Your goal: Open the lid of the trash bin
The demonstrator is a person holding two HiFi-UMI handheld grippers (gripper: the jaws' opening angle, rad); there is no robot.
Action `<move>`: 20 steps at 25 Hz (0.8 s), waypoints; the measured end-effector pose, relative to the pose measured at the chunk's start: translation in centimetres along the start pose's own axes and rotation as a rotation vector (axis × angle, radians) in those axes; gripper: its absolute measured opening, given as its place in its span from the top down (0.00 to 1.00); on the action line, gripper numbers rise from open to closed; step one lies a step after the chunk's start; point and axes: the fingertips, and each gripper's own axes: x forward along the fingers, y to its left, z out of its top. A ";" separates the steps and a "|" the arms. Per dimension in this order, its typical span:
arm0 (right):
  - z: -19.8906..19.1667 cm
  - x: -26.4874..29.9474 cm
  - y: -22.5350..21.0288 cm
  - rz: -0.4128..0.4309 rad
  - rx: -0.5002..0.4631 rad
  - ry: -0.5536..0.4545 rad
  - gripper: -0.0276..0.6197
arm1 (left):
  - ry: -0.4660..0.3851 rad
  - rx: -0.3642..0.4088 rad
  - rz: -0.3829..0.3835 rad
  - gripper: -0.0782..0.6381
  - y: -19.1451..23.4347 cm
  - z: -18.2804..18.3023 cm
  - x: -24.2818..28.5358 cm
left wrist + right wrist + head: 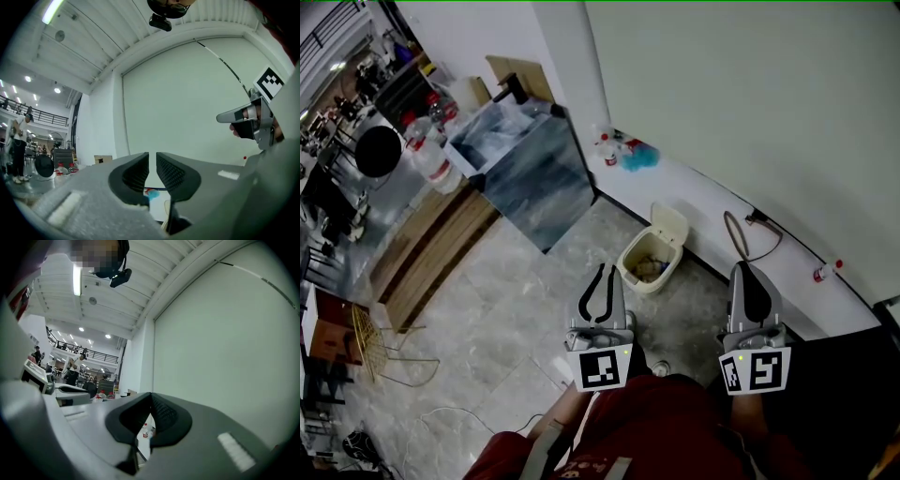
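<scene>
Cream plastic trash bin [649, 267], small and rectangular with rounded corners, is seen on the grey marbled tile floor [516, 309], at the floor's edge along the pale painted wall [750, 103]. Its hinged lid [669, 225] is raised and tilted back toward the wall, and brownish waste is exposed inside.

The left gripper [604, 274], grey-bodied with black curved jaws, is held above the floor, nearer the camera than the bin and apart from it. Its ribbed black pads [136, 173] are set a narrow gap apart, with nothing between them. The right gripper [744, 274] is held to the right of the bin, well apart from it. Its ribbed pads [161, 416] are brought together at the tips on nothing.

A black-and-white square marker is carried on each gripper's cube [602, 367]; no lettering is legible on it. A looped dark cable [741, 234] and a red-capped bottle [825, 272] lie along the wall edge. Print on the bottle is too small to read.
</scene>
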 end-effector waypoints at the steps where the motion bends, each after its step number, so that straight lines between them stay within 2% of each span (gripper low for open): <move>1: 0.0 -0.1 -0.1 -0.001 0.000 -0.001 0.96 | -0.001 -0.012 0.009 0.83 0.1 -0.1 -0.1; 3: 0.0 -0.2 -0.1 0.000 -0.004 -0.001 0.96 | 0.000 -0.023 0.009 0.88 0.0 0.0 -0.1; 9: -0.3 -0.3 -0.2 0.001 -0.008 0.006 0.96 | 0.012 -0.016 -0.009 0.88 -0.5 0.0 0.3; 20: -0.4 -0.3 1.2 0.029 -0.045 0.017 0.96 | 0.027 -0.051 0.011 0.88 0.4 0.1 -0.4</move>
